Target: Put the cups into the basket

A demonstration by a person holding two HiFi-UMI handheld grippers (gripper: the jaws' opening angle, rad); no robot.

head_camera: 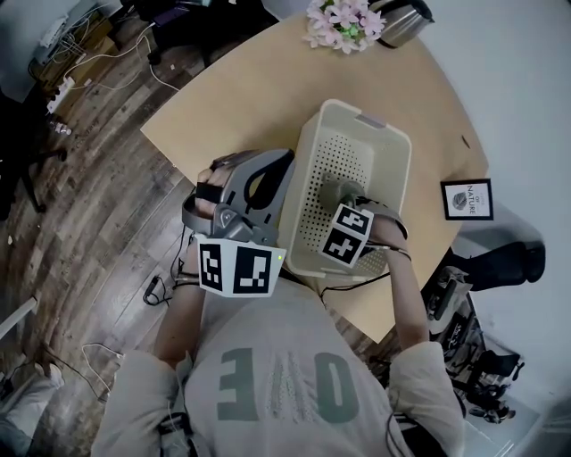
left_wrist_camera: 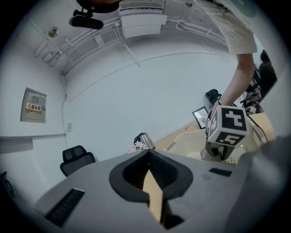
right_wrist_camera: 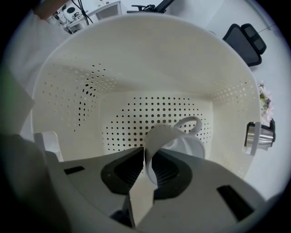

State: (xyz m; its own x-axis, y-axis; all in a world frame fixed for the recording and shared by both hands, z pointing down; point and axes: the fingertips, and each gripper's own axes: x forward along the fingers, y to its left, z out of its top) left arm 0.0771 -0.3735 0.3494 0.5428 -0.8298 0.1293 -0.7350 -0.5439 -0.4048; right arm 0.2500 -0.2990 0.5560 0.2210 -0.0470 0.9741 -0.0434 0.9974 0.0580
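Note:
A cream perforated basket [head_camera: 394, 145] stands on the wooden table [head_camera: 241, 98]. My right gripper [head_camera: 337, 191] reaches down into it, its marker cube uppermost. In the right gripper view its jaws [right_wrist_camera: 148, 159] are shut on the rim of a white handled cup [right_wrist_camera: 184, 143], which is tilted close to the basket's dotted floor [right_wrist_camera: 150, 109]. My left gripper [head_camera: 263, 174] is held up just left of the basket, over the table's near edge. In the left gripper view it [left_wrist_camera: 150, 160] points at a white wall, shut with nothing held. The cup is hidden in the head view.
Pink flowers [head_camera: 343, 22] and a steel kettle [head_camera: 401, 20] stand at the table's far end. A small framed picture [head_camera: 467, 198] sits right of the basket. Office chairs [left_wrist_camera: 77, 159], cables and equipment lie on the wooden floor around the table.

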